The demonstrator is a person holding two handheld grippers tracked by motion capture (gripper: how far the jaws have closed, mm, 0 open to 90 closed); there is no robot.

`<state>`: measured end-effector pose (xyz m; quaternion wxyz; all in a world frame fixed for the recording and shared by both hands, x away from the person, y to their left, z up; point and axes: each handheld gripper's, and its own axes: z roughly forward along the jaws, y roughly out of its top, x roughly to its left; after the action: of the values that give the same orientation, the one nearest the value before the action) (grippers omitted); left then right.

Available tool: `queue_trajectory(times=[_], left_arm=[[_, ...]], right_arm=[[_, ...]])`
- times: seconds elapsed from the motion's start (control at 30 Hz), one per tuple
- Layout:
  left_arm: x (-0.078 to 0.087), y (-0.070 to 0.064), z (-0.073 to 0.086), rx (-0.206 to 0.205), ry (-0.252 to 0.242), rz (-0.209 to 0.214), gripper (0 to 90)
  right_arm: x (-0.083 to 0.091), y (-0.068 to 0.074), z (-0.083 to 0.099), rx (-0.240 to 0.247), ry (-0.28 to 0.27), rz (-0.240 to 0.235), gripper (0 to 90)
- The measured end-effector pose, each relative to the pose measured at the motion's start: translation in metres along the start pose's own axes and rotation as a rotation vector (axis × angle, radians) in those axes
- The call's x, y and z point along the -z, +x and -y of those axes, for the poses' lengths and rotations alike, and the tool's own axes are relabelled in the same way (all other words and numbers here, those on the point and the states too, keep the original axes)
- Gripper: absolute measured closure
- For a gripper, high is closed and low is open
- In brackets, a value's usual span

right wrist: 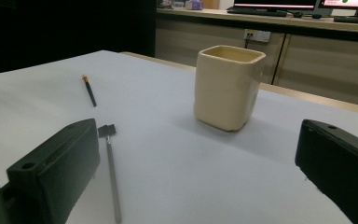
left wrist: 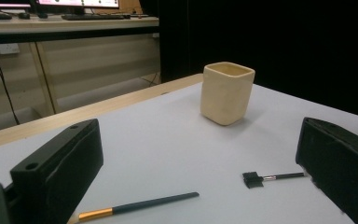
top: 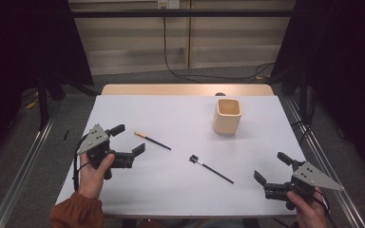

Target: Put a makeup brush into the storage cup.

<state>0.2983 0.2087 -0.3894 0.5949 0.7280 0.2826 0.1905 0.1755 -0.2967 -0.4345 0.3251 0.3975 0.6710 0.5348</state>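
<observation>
A cream square cup (top: 227,115) (left wrist: 227,92) (right wrist: 228,86) stands upright on the white table, right of centre and toward the back. A dark-handled brush with a copper ferrule (top: 152,141) (left wrist: 137,206) (right wrist: 89,90) lies left of centre. A second thin brush with a small black head (top: 211,169) (left wrist: 270,178) (right wrist: 110,169) lies nearer the front. My left gripper (top: 128,138) is held open at the table's left, just left of the copper brush, with nothing between its jaws. My right gripper (top: 271,167) is open at the front right corner, empty, its jaws turned toward the black-headed brush.
The white table top (top: 180,118) has a wooden strip along its far edge. Metal rails run along both sides on the floor. Cables hang from the back wall, and a desk with monitors and keyboards (left wrist: 74,14) stands beyond.
</observation>
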Motion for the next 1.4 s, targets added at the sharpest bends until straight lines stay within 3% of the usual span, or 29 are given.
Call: queue_trajectory(times=[0.17, 0.27, 0.5, 0.8, 0.9, 1.13, 1.4], left_arm=[[-0.009, 0.009, -0.004, -0.002, 0.026, 0.0, 1.6], [-0.013, 0.015, -0.006, 0.013, 0.005, -0.008, 1.6], [-0.021, 0.024, -0.013, -0.015, 0.003, -0.045, 1.3], [-0.031, 0.029, -0.025, -0.035, -0.017, -0.053, 1.7], [-0.035, 0.03, -0.031, -0.058, -0.01, -0.067, 1.8], [-0.041, 0.039, -0.037, -0.045, -0.018, -0.086, 1.7], [-0.055, 0.049, -0.047, -0.064, -0.009, -0.074, 1.2]], right_arm=[[0.0, 0.0, 0.0, 0.002, 0.002, -0.002, 0.0], [0.0, 0.0, 0.0, -0.001, 0.002, -0.003, 0.0], [0.0, 0.0, 0.0, -0.001, 0.001, -0.004, 0.0], [0.0, -0.001, 0.001, -0.003, 0.004, -0.001, 0.0], [0.0, -0.001, 0.0, -0.004, 0.004, 0.001, 0.0], [0.001, -0.001, 0.0, -0.003, 0.002, -0.001, 0.0], [-0.001, -0.001, 0.0, -0.01, 0.002, -0.004, 0.0]])
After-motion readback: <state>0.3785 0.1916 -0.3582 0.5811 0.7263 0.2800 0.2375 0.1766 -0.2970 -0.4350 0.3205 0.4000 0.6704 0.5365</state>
